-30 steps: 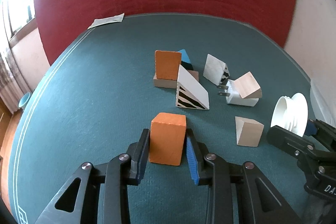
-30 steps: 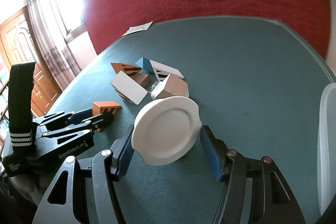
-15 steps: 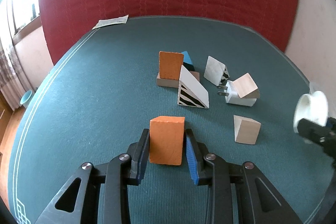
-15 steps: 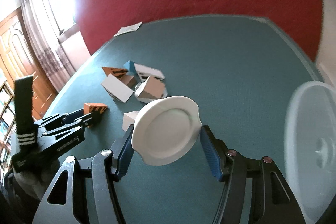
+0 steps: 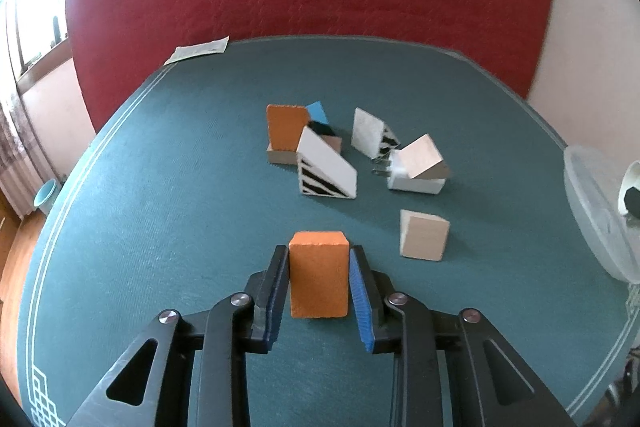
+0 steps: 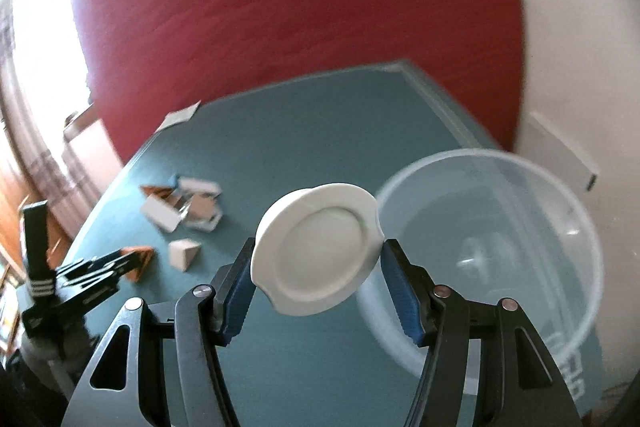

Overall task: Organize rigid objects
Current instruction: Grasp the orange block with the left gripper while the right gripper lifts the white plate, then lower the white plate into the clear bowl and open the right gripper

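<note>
On the green bench [image 5: 160,211], the left tool [image 5: 319,277] is squeezed tight on the orange block [image 5: 318,279]. The right tool [image 6: 319,277], partly open, holds the little white plate [image 6: 318,251] in the air beside the clear tub [image 6: 500,243]. Next, I think, the plate goes over the tub and gets dropped in.

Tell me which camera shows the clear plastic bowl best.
The right wrist view: the clear plastic bowl shows almost whole, rim and inside, just beyond the white plate held in the right gripper. The left wrist view catches only part of its rim at the right edge.
</note>
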`<act>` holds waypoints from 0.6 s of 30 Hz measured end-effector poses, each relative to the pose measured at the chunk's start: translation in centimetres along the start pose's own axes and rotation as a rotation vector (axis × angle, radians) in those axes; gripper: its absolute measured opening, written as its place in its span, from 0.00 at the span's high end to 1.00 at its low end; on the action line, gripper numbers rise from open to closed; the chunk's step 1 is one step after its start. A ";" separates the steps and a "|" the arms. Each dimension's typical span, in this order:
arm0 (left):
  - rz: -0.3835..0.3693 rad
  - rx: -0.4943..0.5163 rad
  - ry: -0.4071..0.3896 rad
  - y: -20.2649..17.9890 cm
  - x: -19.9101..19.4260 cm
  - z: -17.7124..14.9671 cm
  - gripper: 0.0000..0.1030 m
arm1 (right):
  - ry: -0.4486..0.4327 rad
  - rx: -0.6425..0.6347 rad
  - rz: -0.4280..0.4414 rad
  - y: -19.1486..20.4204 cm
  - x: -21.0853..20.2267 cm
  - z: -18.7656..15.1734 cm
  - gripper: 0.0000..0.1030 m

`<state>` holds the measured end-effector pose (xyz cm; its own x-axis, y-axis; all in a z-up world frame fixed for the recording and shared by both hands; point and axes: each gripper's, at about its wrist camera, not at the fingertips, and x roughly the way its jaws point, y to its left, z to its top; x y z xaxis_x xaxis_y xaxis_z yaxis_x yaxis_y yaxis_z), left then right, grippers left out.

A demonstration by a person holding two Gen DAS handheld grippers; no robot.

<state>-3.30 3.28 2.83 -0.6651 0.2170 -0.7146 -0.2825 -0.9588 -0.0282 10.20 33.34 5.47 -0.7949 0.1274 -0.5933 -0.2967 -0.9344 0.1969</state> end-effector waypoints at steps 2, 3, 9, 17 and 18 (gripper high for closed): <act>-0.006 0.003 -0.006 -0.1 -0.2 0.1 0.70 | -0.023 0.018 -0.041 -1.0 -0.6 0.2 0.40; -0.008 0.005 -0.009 -0.1 -0.3 0.2 0.70 | -0.033 0.025 -0.057 -1.4 -0.9 0.3 0.40; -0.027 0.011 -0.019 -0.1 -0.6 0.7 0.70 | -0.067 0.069 -0.164 -4.0 -1.6 0.5 0.40; -0.044 0.017 -0.021 -0.3 -0.7 1.0 0.70 | -0.073 0.144 -0.244 -7.0 -1.5 0.5 0.40; -0.048 0.017 -0.023 -0.3 -0.7 1.1 0.70 | -0.075 0.150 -0.251 -7.3 -1.6 0.5 0.40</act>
<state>-3.50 3.58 4.13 -0.6659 0.2665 -0.6968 -0.3260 -0.9441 -0.0495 13.39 40.14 5.35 -0.7217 0.3779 -0.5799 -0.5598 -0.8114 0.1680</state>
